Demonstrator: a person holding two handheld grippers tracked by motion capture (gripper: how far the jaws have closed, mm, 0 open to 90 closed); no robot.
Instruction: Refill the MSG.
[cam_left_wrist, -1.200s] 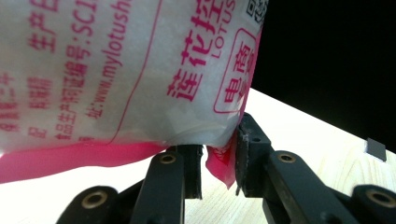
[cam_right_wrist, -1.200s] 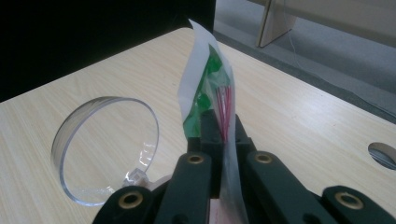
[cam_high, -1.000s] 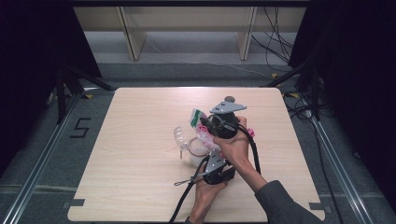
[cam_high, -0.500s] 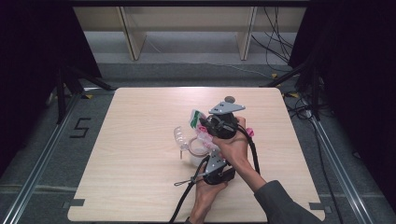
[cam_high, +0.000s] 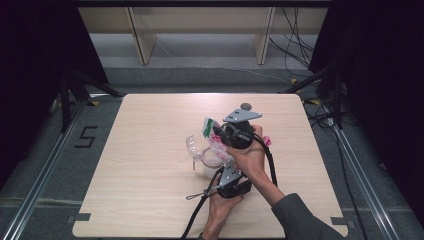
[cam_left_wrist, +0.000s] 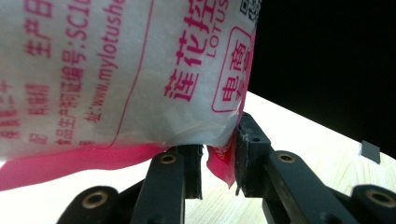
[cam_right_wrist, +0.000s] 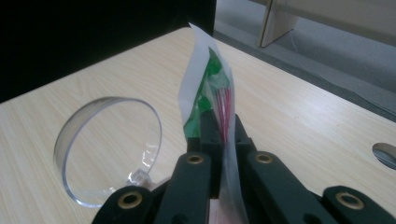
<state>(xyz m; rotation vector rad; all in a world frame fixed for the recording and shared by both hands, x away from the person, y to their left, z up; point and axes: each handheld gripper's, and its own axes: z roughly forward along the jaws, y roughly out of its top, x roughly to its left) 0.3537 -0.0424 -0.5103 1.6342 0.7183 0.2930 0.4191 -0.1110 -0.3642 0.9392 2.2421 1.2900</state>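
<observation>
1. The packet is held above the table centre, over a clear cup
2. Judged light, limp and slippery; grip it at the sealed edges
3. Left gripper is clamped on the pink bottom seam
4. Right gripper is pinched on the top corner
5. Hands are stacked close, right beyond left

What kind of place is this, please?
Probably a lab or recording booth, not a home: a bare wooden table ringed by black curtains, with loose cables on a grey carpet floor and a "5" marked beside the table.
</observation>
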